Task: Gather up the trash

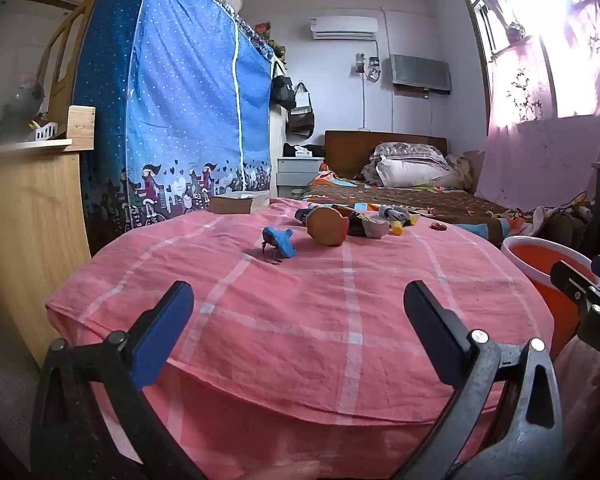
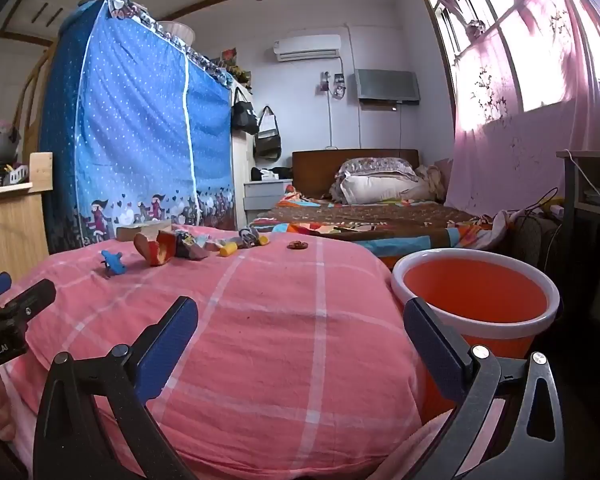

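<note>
1. The left gripper (image 1: 298, 322) and the right gripper (image 2: 300, 338) both hover over the near edge of the pink checked cloth (image 1: 340, 300), jaws spread wide, nothing between them.
2. The trash lies in a loose row near the far edge of the cloth, well apart from both grippers: a blue scrap (image 1: 278, 242) nearest and towards the left, then an orange cup-like piece (image 1: 327, 226) on its side, a heap of crumpled wrappers (image 1: 370, 226) touching it, a yellow cap (image 2: 228, 249), and a small dark red lid (image 2: 297, 245) alone on the right.
3. The orange bucket (image 2: 476, 280) stands just beside the cloth's right edge, empty as far as can be seen; it looks like the place for the trash.
4. The blue scrap looks light and soft; a pinch across its raised middle should do, kept above the cloth so the fabric is not caught.
5. The cup-like piece looks thin-walled and light, likely to crush or roll; gripping across its rim seems safest.
6. The wrappers look limp and slippery; take them at the thickest fold.
7. The flat lid sits low and could slide, so it wants a low, level pinch across its edge.
</note>
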`<control>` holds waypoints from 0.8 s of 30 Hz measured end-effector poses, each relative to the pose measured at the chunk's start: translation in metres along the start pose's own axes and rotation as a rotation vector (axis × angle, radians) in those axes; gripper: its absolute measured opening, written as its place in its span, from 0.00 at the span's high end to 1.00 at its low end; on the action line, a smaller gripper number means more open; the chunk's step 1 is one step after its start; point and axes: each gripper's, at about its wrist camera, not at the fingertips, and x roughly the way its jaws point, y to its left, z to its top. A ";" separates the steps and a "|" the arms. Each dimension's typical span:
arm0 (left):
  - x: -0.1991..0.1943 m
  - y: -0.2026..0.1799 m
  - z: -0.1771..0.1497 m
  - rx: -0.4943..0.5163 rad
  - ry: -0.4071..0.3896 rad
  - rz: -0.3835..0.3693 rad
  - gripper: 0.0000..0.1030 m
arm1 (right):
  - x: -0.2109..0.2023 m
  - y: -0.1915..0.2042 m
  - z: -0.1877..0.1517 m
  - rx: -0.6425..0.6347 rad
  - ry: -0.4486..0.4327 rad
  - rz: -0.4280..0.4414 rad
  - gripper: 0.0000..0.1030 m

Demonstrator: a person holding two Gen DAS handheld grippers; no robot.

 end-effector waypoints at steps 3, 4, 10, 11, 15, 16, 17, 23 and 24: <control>0.000 0.000 0.000 -0.003 -0.001 -0.001 0.00 | 0.000 0.000 0.000 -0.001 -0.002 0.001 0.00; 0.000 0.000 0.000 -0.004 -0.001 -0.001 0.00 | 0.000 0.000 0.000 -0.001 -0.002 0.001 0.00; 0.000 0.000 0.000 -0.001 0.000 -0.004 0.00 | 0.000 0.001 0.000 -0.004 -0.001 -0.001 0.00; 0.004 0.002 -0.005 0.000 0.000 -0.003 0.00 | 0.000 0.001 -0.001 -0.002 -0.001 -0.001 0.00; 0.003 0.000 -0.002 0.001 0.001 -0.001 0.00 | 0.000 0.000 -0.001 0.000 0.001 0.000 0.00; 0.003 0.000 -0.002 0.002 0.001 -0.002 0.00 | 0.000 0.000 -0.001 0.000 0.000 0.000 0.00; 0.003 0.000 -0.002 0.003 0.001 -0.001 0.00 | 0.000 -0.001 -0.001 0.001 0.001 0.000 0.00; 0.002 0.000 -0.002 0.003 0.000 -0.001 0.00 | 0.000 -0.001 -0.001 0.002 0.002 0.000 0.00; 0.001 0.000 -0.002 0.003 -0.001 0.000 0.00 | 0.000 -0.001 -0.001 0.002 0.002 -0.001 0.00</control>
